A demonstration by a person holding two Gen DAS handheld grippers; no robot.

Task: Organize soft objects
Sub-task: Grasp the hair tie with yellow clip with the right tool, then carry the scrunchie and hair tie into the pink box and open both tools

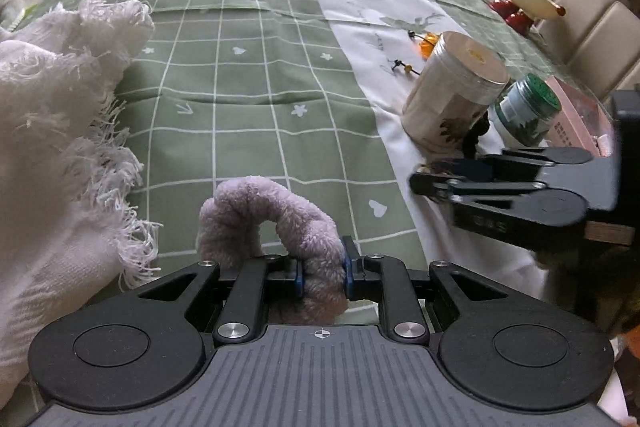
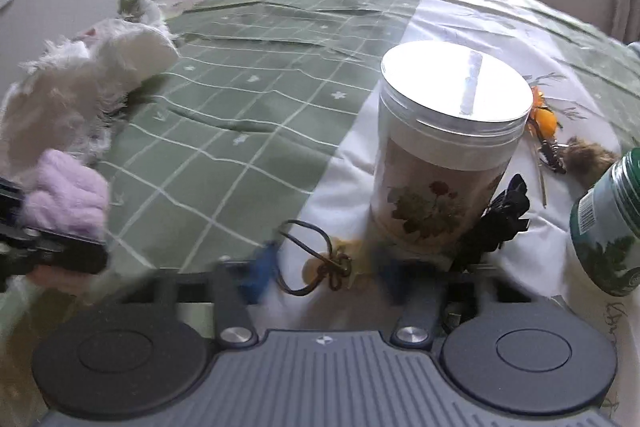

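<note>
The left gripper [image 1: 323, 277] has its jaws clenched on the fluffy lilac scrunchie [image 1: 276, 215], lifted over the bed [image 1: 248, 75] beside the white fringed cloth [image 1: 60, 131] (likely its pile); the right gripper [image 2: 324, 277] straddles a knotted cord [image 2: 320, 259], jaws blurred, contact unclear.

The green checked bedspread [image 1: 240, 87] lies open through the middle and far. A fringed white blanket [image 1: 52, 115] blocks the left; a tall jar [image 1: 452, 91] and green-lidded jar [image 1: 528, 115] crowd the near right.

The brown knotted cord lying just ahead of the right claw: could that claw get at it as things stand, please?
Probably yes. The knotted cord lies in the open on the bedspread, between the right claw fingers; the floral jar stands just behind, not across the approach.
</note>
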